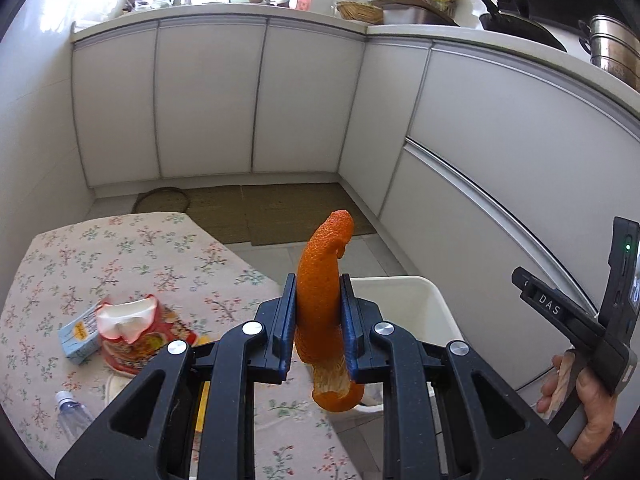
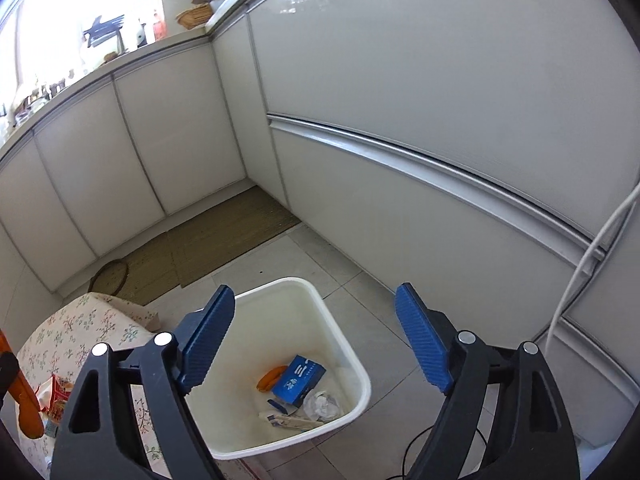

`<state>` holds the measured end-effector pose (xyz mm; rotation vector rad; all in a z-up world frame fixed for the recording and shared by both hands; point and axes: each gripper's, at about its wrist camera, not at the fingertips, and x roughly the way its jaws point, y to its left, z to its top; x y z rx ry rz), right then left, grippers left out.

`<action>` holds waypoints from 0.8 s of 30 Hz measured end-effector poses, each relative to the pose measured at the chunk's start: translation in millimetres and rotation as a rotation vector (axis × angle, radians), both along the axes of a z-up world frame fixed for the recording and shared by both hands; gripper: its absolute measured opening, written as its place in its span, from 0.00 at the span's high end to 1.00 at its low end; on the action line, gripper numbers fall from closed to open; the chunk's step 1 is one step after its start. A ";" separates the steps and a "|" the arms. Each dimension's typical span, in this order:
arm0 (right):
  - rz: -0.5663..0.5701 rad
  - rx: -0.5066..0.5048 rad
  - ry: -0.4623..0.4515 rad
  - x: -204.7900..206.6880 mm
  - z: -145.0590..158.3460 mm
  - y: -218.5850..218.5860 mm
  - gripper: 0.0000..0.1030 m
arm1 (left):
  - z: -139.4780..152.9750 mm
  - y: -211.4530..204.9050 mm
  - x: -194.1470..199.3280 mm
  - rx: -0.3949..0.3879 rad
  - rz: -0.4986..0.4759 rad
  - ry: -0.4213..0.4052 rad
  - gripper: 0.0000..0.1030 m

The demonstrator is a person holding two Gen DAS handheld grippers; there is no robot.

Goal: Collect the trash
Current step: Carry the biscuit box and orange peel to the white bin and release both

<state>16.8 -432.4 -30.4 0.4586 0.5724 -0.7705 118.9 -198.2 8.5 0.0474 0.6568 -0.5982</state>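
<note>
Orange peel [image 1: 320,304] clamped upright in left gripper [image 1: 318,328], just short of white bin [image 2: 344,340]; right gripper [image 2: 316,340] gaping empty above bin.

The left claw [image 1: 318,316] is clamped narrow and tilted downward, while the right claw [image 2: 316,340] gapes wide.

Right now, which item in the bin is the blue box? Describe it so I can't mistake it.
Find the white bin on the tiled floor beside the floral table. At its bottom lies the blue box, printed in white. It sits between an orange peel and crumpled clear plastic, the only flat-sided carton there.
</note>
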 end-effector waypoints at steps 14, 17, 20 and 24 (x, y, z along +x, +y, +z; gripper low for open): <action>-0.068 -0.053 0.026 -21.7 0.7 -16.6 0.15 | -11.2 -98.6 28.5 0.028 -0.083 0.139 0.58; -0.057 -0.067 0.024 -23.1 1.9 -14.0 0.15 | -11.8 -94.7 26.7 0.051 -0.068 0.115 0.54; -0.049 -0.068 0.013 -22.8 5.5 -11.1 0.14 | -11.8 -84.4 24.1 0.070 -0.029 0.087 0.37; -0.032 -0.057 -0.006 -21.4 10.1 -1.8 0.11 | -13.1 -65.2 16.4 0.104 0.037 0.034 0.21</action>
